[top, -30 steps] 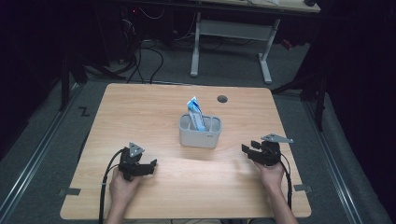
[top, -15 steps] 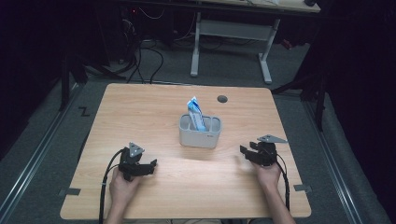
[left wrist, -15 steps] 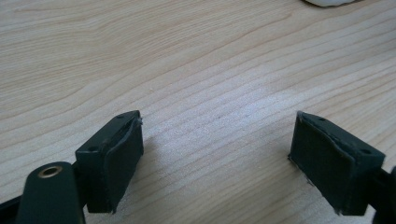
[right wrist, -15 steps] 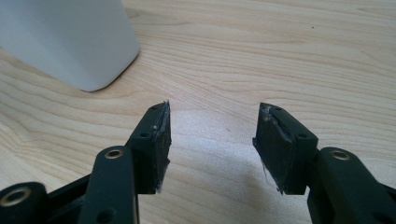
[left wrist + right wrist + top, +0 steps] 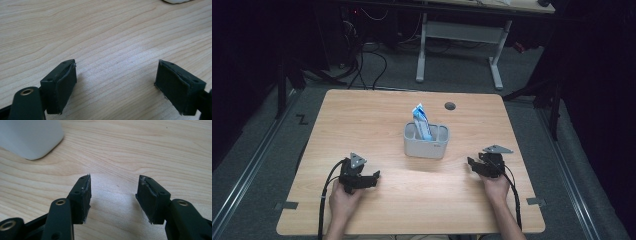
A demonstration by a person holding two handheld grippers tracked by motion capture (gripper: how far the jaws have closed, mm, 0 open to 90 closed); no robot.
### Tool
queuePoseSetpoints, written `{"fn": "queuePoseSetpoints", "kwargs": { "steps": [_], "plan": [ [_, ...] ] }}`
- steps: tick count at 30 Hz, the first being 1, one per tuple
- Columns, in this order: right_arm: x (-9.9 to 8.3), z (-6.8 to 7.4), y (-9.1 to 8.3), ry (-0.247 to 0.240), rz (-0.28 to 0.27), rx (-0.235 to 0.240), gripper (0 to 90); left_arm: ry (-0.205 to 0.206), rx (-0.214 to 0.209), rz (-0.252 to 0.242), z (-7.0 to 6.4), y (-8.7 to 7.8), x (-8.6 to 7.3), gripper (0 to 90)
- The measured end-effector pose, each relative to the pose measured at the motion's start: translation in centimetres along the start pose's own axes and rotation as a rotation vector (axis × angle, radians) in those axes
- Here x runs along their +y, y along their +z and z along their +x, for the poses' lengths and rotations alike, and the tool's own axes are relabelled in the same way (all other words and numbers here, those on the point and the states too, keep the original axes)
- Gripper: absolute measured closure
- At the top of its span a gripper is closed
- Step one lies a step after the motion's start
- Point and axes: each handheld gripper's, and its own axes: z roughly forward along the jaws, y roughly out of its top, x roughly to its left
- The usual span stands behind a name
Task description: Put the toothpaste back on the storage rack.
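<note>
A grey divided holder (image 5: 426,141) stands mid-table with a blue and white pouch (image 5: 422,121) upright in it. My left gripper (image 5: 374,176) rests low on the wooden table (image 5: 362,115) at the front left, held by a hand, jaws wide apart and empty (image 5: 116,83). At the front right my right gripper (image 5: 472,164) sits low over the wood, also open with nothing between its jaws (image 5: 113,195). The holder's rounded corner (image 5: 27,137) lies off to the upper left in the right gripper view.
A round cable hole (image 5: 450,106) sits near the table's far edge. Cables trail from both grippers off the front edge. A white desk frame (image 5: 459,35) and floor cables lie beyond the table.
The right gripper has shifted slightly left and toward the front edge. The left gripper has stayed in place.
</note>
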Motion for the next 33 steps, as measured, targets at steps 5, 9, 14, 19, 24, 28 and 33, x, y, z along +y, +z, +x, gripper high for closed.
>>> {"fn": "queuePoseSetpoints", "kwargs": {
  "steps": [5,9,14,19,24,28,33],
  "plan": [
    [-0.07,-0.05,0.19,-0.006,0.008,-0.016,44.9,0.000,0.000,0.000,0.00,0.00,0.00,17.4],
    [-0.13,0.12,0.36,-0.015,0.015,-0.022,44.9,0.000,0.000,0.000,0.00,-0.01,-0.01,17.4],
    [-0.10,0.12,0.41,-0.023,0.016,-0.033,44.4,0.000,0.000,0.000,0.00,-0.02,-0.01,17.4],
    [-0.04,-0.13,0.51,-0.033,0.020,-0.039,41.2,0.000,0.000,0.000,0.00,-0.02,-0.02,17.4],
    [0.04,-0.16,0.62,-0.025,0.022,-0.049,38.3,0.000,0.000,0.000,-0.01,-0.02,-0.02,17.4],
    [0.05,-0.15,0.63,-0.019,0.024,-0.056,37.6,0.000,0.000,0.000,-0.01,-0.01,-0.02,17.4],
    [0.05,-0.15,0.63,-0.016,0.025,-0.055,37.5,-0.002,-0.001,-0.001,0.01,-0.01,-0.01,17.6]
  ]
}}
